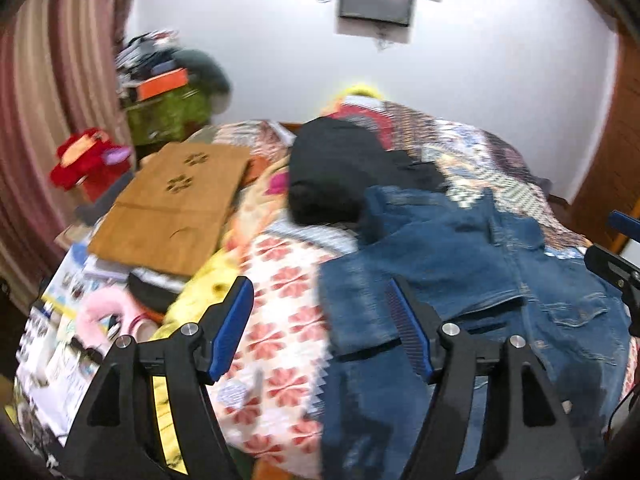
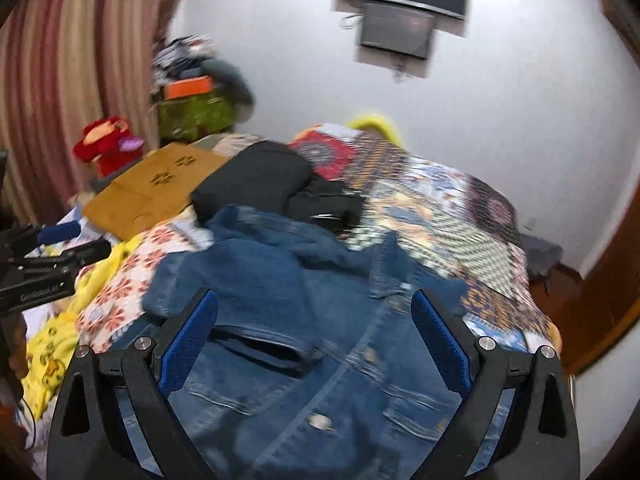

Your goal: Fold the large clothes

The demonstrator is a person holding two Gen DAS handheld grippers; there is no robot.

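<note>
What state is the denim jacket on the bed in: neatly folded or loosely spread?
Loosely spread. The denim jacket lies rumpled on the bed, pocket flap and seams exposed, with both open grippers above it.

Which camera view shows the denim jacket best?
The right wrist view: the denim jacket fills the centre, showing its chest pockets and a button. The left wrist view shows the jacket off to the right, partly behind the left hand-held gripper.

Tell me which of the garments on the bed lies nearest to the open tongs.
The blue denim jacket, spread directly under both tongs. The black folded garment lies behind it and the mustard-brown embroidered cloth further left.
</note>
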